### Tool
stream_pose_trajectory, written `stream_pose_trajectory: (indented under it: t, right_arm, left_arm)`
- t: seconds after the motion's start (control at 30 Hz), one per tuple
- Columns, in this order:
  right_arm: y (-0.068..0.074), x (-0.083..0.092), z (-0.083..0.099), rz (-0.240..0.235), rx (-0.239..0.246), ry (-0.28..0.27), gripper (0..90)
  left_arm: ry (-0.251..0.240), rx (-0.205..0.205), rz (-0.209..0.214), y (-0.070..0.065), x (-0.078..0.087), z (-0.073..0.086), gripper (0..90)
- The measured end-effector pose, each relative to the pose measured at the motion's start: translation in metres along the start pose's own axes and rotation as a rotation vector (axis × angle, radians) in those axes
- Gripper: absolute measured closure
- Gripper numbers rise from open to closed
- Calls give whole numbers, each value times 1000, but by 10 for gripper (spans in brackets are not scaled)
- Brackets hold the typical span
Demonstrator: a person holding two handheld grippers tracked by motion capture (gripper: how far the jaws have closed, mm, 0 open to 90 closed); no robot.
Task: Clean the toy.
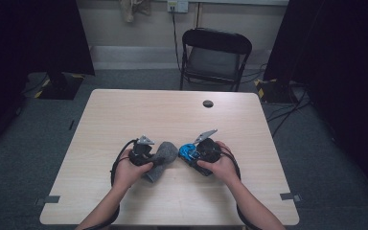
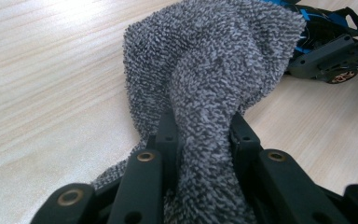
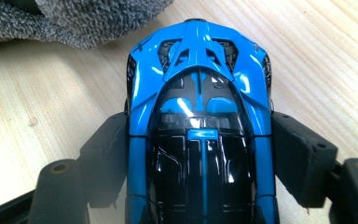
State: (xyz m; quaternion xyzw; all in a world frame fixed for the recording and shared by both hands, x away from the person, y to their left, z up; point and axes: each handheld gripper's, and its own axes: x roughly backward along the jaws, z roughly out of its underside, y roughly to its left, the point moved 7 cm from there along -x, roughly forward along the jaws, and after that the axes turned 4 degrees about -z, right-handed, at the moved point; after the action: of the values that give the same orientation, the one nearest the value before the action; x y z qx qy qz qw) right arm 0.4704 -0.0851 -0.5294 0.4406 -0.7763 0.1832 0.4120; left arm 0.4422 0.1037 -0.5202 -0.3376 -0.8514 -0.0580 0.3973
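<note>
A grey terry cloth (image 1: 162, 158) lies bunched on the wooden table (image 1: 139, 110), and my left gripper (image 1: 149, 156) is shut on it. In the left gripper view the cloth (image 2: 214, 79) rises in a thick fold squeezed between the black jaws of that gripper (image 2: 204, 135). My right gripper (image 1: 191, 154) is shut on a blue and black toy car (image 1: 188, 151). The right gripper view has the car (image 3: 199, 116) clamped at its sides by the pads (image 3: 303, 158), its nose close to the cloth (image 3: 74, 21). The car (image 2: 328, 49) also shows just behind the cloth in the left gripper view.
A black folding chair (image 1: 214, 56) stands beyond the table's far edge. A dark round cable hole (image 1: 208, 103) sits near the far side of the tabletop. Cables trail on the carpet at the right. Both hands are near the table's front middle.
</note>
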Motion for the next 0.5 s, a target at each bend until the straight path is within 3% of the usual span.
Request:
stream_pose_trajectory:
  t: [0.5]
  right_arm:
    - [0, -5, 4, 1, 2, 28, 265]
  left_arm:
    - [3, 1, 1, 0, -1, 1, 712]
